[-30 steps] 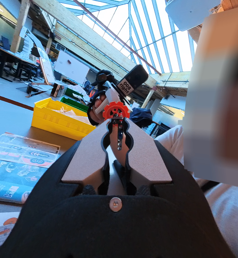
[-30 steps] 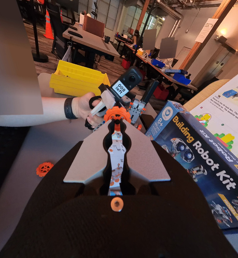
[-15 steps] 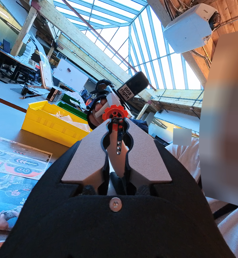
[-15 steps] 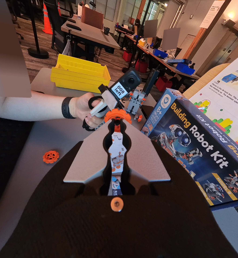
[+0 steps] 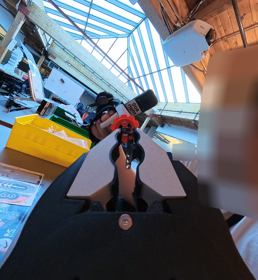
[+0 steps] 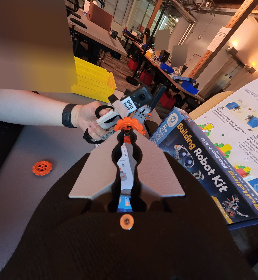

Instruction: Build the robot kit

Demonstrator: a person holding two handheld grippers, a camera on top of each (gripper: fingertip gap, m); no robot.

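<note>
My two grippers meet tip to tip above the grey table (image 6: pixel 54 145). My right gripper (image 6: pixel 126 132) is shut on an orange toothed gear (image 6: pixel 129 125) with a black pin at its hub. My left gripper (image 5: pixel 126 131) is shut on a thin dark perforated beam (image 5: pixel 128 153) whose top end sits against that gear (image 5: pixel 122 121). The beam's end also shows in the right wrist view (image 6: pixel 107 135), sticking out lower left of the gear. Each view shows the other gripper behind the gear, held by a hand. How the beam and gear are joined is hidden by the fingers.
A second orange gear (image 6: pixel 42 167) lies on the table at left. A blue kit box (image 6: pixel 201 166) and an instruction board (image 6: pixel 239 136) lie at right. A yellow bin (image 5: pixel 39 139) and green bin (image 5: pixel 67 123) stand behind. A sticker sheet (image 5: pixel 11 186) lies near. Only a small space, under 4 cm, lies between the two pairs of fingers.
Both grippers stay shut and tip to tip on the gear and beam. The left wrist view has tilted up toward the skylight, and the pair has shifted slightly over the table.
</note>
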